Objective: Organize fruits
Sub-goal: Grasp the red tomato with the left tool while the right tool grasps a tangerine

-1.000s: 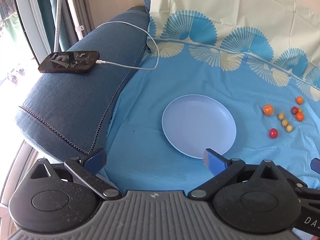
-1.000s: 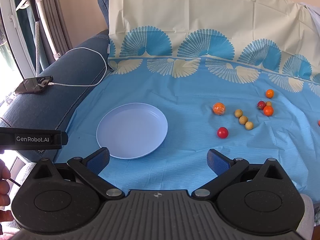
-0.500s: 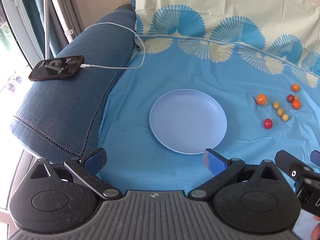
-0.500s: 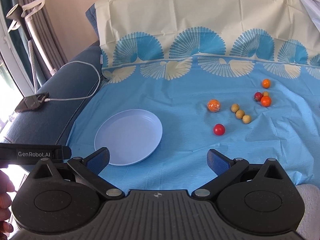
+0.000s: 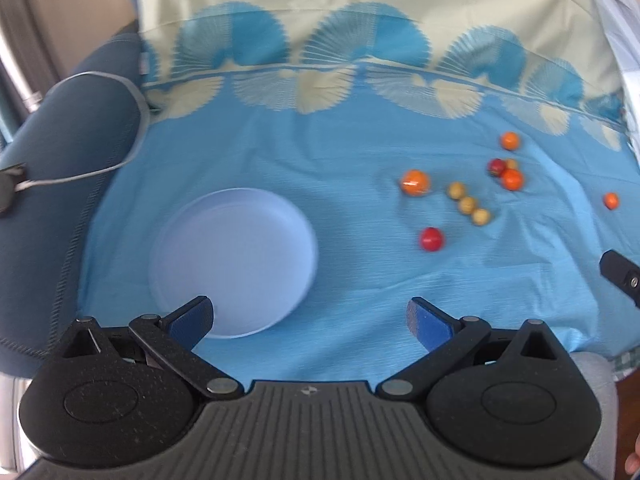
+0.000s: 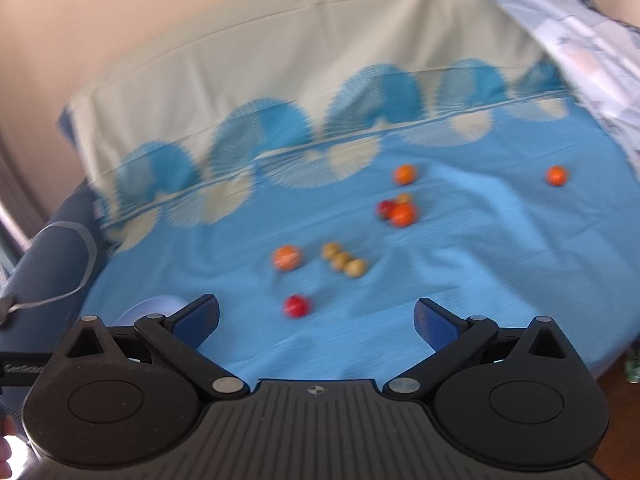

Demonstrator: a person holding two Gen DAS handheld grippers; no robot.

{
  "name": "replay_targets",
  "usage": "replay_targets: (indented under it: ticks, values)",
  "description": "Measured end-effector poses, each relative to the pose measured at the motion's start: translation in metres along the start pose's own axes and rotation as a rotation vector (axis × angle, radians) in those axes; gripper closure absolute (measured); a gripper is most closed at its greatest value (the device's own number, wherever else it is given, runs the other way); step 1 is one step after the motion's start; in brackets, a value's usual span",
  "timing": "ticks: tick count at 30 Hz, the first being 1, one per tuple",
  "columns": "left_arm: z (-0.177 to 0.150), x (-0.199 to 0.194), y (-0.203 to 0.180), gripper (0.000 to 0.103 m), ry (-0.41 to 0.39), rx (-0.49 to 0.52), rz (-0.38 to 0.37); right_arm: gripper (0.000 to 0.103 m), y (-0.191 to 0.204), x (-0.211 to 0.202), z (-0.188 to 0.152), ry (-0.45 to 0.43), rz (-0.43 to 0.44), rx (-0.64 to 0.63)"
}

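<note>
views swung right toward fruits | red fruit (image 6: 297,305) just ahead between right tool (image 6: 316,320) fingers | both tools spread, empty

A plate (image 5: 234,260) lies on the cloth (image 5: 360,280) that covers the sofa seat, with the sofa arm (image 5: 48,200) at its 9 o'clock and a cable (image 5: 100,128) draped over that arm. The fruits (image 5: 468,204) lie scattered on the cloth at the plate's 2 to 3 o'clock, well apart from it; one stray fruit (image 5: 611,200) sits farthest out at 3 o'clock.
</note>
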State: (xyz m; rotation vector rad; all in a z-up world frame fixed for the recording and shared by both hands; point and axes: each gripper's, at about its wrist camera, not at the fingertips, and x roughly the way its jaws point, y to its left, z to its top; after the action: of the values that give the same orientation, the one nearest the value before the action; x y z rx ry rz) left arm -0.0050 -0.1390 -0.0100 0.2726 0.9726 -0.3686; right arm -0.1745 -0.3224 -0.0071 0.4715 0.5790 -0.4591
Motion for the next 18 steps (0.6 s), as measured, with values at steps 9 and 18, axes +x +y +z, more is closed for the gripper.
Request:
replay_targets:
  ticks: [9, 18]
  values:
    - [0.046, 0.092, -0.1, 0.0, 0.076, 0.086, -0.067, 0.0, -0.143, 0.037, 0.057, -0.112, -0.28, 0.117]
    - [0.057, 0.193, -0.136, 0.0, 0.066, 0.155, 0.014, 0.001, -0.296, 0.205, 0.118, -0.102, -0.479, 0.149]
